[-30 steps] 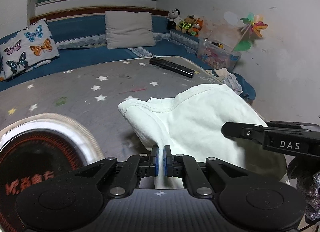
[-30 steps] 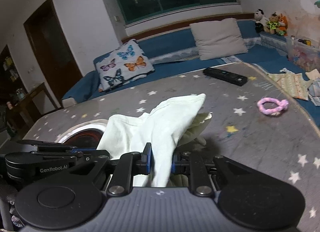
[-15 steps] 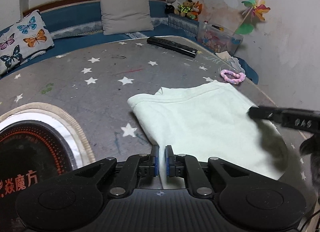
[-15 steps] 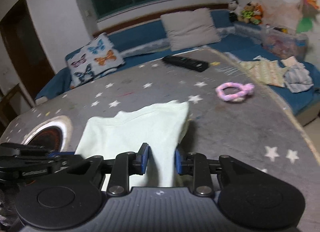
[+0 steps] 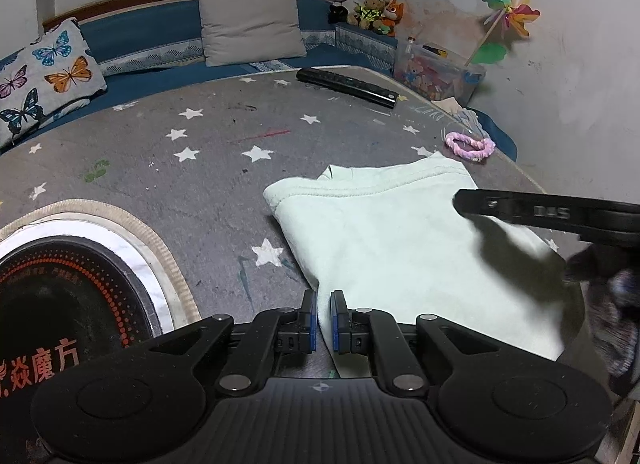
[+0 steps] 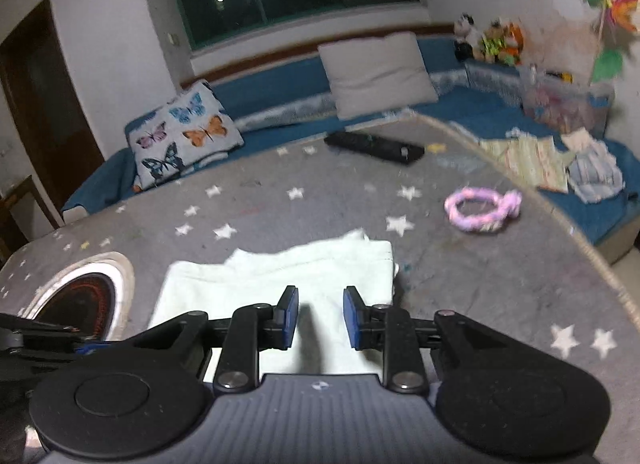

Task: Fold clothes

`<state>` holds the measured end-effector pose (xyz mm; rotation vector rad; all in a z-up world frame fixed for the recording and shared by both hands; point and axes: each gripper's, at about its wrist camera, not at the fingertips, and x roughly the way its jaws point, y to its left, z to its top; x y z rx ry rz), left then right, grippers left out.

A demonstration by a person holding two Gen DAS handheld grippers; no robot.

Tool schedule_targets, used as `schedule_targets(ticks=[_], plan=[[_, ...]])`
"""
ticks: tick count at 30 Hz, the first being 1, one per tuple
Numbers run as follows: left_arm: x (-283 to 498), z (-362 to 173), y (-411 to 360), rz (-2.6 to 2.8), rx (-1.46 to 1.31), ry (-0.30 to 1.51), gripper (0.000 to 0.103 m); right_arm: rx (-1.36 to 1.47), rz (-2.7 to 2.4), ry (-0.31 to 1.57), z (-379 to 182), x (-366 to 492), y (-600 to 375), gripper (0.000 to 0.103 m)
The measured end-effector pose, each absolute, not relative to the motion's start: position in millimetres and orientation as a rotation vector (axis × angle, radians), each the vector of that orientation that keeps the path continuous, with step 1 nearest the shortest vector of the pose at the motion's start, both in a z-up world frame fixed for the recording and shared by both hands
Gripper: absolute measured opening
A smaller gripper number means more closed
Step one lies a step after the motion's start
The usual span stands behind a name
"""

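Lying flat near the surface's (image 5: pixel 208 168) front edge, the pale garment (image 5: pixel 392 240) looked folded, w/ more folds maybe left. Left gripper (image 5: pixel 324 320) jaws narrow, pinching its near edge; right gripper (image 6: pixel 318 316) jaws wide, holding nothing.

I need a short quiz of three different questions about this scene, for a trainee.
1. True or false: the right gripper is open.
2. What does the left gripper pinch?
3. Which lies nearest the pink ring? A) cloth B) remote C) butterfly pillow

Key: 1 true; 2 the near edge of the cloth; 3 A.
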<state>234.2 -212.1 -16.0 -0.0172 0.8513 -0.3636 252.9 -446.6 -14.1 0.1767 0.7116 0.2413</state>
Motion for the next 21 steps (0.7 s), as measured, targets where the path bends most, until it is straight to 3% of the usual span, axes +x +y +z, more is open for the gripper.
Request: schedule_targets(ticks=[13,15,17,20,21], plan=[[240,-22,-208,-0.383,-0.032,0.87,0.01,0.159,0.231,0.722,-16,287,-432,0.021],[240,-22,-207,-0.383,-0.033,0.872,0.01,0.142,0.225,0.742,-24,297,-428,0.015],[239,-20,-207,-0.381,-0.031,0.867,0.011,0.122,0.222,0.746,-23,298,-423,0.015],[236,-18,-206,-0.379,-0.029,0.86,0.018,0.106,0.231,0.745,-16,293,-420,0.016],[233,-16,-205,-0.38,-0.028,0.857,0.027,0.107,0.239,0.742,-13,290,-420,0.016]])
